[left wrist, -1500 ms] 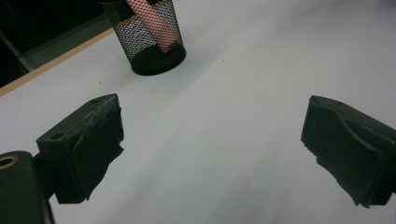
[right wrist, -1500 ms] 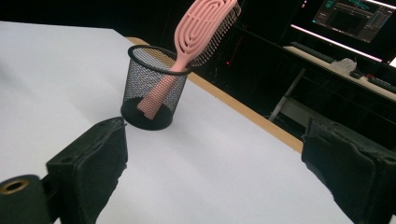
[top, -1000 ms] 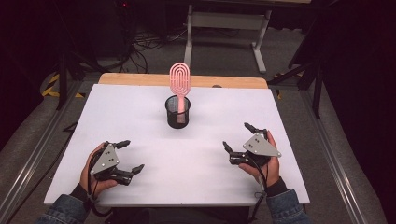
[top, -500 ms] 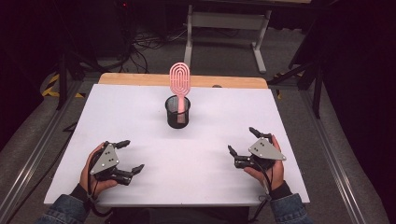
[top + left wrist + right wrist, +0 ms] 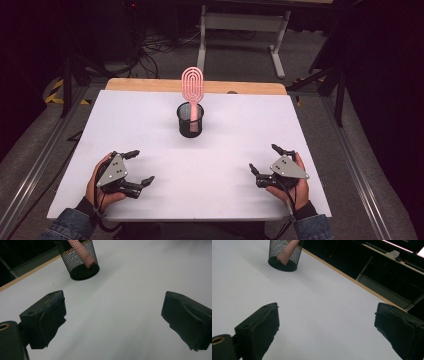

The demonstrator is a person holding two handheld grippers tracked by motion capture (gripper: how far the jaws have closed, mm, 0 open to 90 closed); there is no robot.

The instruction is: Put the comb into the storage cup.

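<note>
Resting low on the white table (image 5: 150, 115), both hands hold their tools near its front edge, well apart. The left gripper (image 5: 137, 168) and right gripper (image 5: 267, 160) each have jaws spread wide, empty. Beyond them stands the black mesh cup (image 5: 190, 120), mid-table, and the pink slotted spatula (image 5: 192, 86) rises upright from it, head up.

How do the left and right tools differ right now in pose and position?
The left tool lies near the table's left front, its jaws pointing right toward the middle; the right tool lies near the right front, its jaws pointing left and away. The mesh cup with the pink spatula lies upper left in both gripper views. Shared: both open, empty, hand-held, low over the white surface.
</note>
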